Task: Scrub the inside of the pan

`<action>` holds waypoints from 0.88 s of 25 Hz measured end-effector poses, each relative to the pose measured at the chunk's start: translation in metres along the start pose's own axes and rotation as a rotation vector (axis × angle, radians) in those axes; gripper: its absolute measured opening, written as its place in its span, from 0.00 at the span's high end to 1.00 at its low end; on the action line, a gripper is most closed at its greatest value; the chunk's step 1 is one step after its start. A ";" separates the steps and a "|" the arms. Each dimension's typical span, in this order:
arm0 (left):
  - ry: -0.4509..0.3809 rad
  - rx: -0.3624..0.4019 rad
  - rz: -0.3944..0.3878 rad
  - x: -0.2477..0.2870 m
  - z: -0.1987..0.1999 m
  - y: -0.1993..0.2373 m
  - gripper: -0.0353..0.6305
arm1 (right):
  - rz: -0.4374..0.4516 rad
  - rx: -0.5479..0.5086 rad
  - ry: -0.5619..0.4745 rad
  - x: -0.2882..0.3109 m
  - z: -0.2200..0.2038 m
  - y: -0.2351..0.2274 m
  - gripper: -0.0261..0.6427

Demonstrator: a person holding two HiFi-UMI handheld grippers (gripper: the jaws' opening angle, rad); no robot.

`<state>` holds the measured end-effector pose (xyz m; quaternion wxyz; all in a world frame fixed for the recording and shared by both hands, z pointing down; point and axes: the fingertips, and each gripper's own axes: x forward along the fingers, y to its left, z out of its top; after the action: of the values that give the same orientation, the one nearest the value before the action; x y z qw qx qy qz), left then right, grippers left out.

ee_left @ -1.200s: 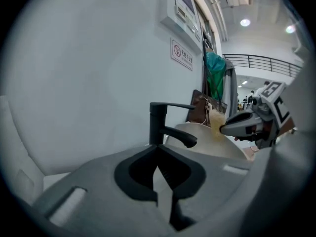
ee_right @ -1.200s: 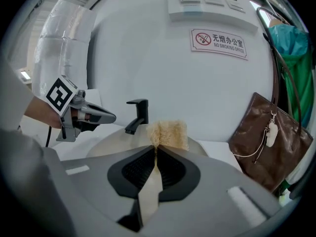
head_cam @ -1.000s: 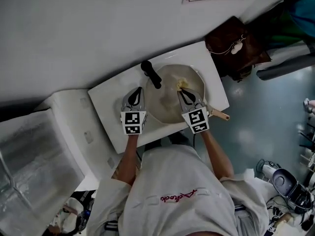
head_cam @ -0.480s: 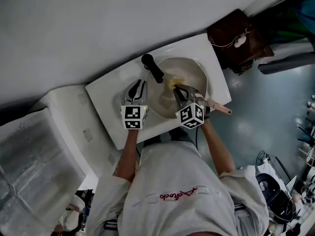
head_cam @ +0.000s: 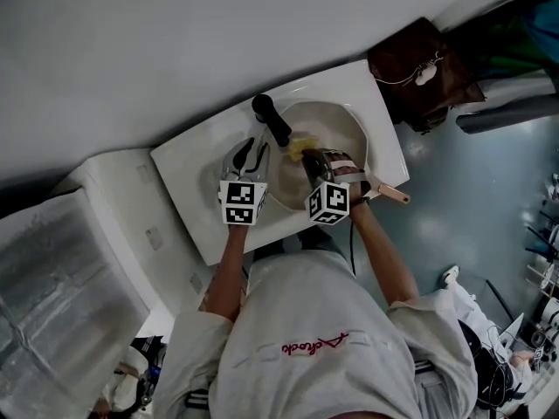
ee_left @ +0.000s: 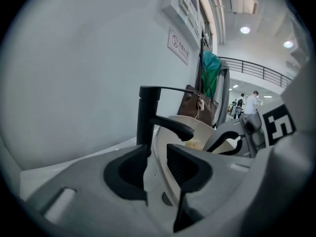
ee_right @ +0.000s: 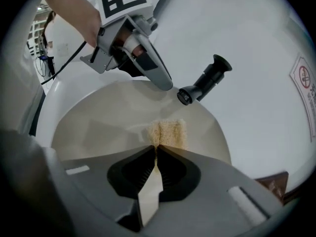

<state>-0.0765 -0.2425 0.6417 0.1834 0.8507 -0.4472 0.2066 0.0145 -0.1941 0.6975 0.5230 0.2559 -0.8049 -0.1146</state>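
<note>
Left tongs [ee_left: 156,156]: jaws wide and opening. The pale rim of the pan [ee_right: 89,127] runs between them, and the pads stand clear of it on both sides.
Right tongs [ee_right: 155,149]: tips narrowed to a slit, pinching the yellow sponge [ee_right: 168,131].
Sponge position: pressed to the pan's inner wall on the side toward the tap. Its lower edge is hidden behind the jaw tips, and the head view shows only a yellow sliver past the right tongs.
Pan position: cream, lying on the white surface [head_cam: 196,177] just under the black tap [ee_left: 147,117]. I cannot tell whether a basin sits beneath it, because the pan covers that spot.
Pan handle [head_cam: 395,195]: wooden, sticking out past the surface's front edge on the person's right. Its joint with the pan is hidden under the right tongs.
Tap spout: reaches over the pan's rim near the left tongs.
Wall sign [ee_left: 178,46]: red-ringed, and cut off by the top edge in the head view.
Brown bag [head_cam: 419,68]: against the wall, beside the surface's right end.
Far background: small figures in the left gripper view, too small to make out.
</note>
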 end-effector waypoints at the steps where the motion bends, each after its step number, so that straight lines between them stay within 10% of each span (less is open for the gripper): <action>1: 0.002 0.006 0.001 0.002 -0.001 0.000 0.76 | 0.002 -0.020 0.005 0.002 0.001 0.000 0.93; 22: 0.020 0.012 0.000 0.004 0.000 0.000 0.87 | 0.059 -0.331 0.096 0.048 0.022 0.007 0.93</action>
<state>-0.0748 -0.2449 0.6440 0.1827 0.8496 -0.4441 0.2178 -0.0232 -0.2150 0.7285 0.5988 0.1477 -0.7564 -0.2180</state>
